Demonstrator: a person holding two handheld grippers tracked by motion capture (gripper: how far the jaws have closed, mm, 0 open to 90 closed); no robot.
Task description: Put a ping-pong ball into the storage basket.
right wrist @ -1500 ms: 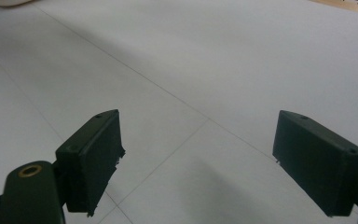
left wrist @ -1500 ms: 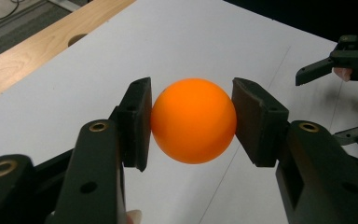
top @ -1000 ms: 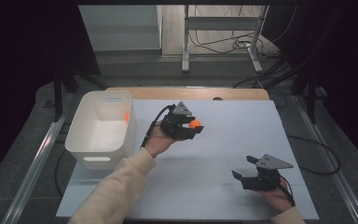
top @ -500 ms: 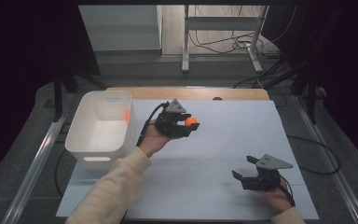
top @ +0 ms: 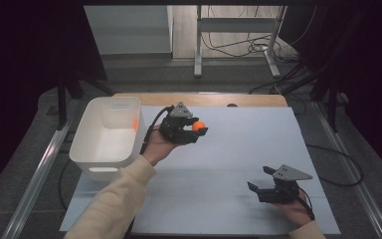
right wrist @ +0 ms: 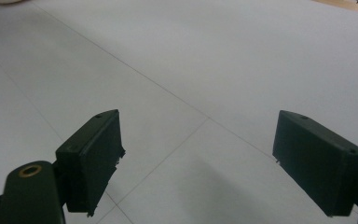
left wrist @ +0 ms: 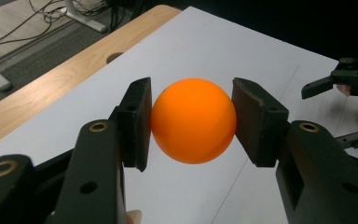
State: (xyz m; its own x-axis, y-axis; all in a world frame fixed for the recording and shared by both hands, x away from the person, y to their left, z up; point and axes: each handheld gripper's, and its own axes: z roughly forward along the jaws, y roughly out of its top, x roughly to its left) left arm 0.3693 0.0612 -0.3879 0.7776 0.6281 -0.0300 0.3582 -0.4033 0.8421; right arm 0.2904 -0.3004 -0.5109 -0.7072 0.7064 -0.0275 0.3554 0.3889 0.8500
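The left claw [top: 193, 133] is carrying a clamped orange ball [top: 198, 126] at frame centre, likely needing a leftward swing over the white bin [top: 104, 164], while the right claw [top: 266, 179] is sitting apart, empty.

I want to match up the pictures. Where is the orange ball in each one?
High view: the orange ball sits left of centre, gripped by the left gripper, right of the white bin.
Left gripper view: the ball is at the centre, squeezed between the two black jaws.
Right gripper view: the ball is not in it.
Shared landmark: the white table sheet.
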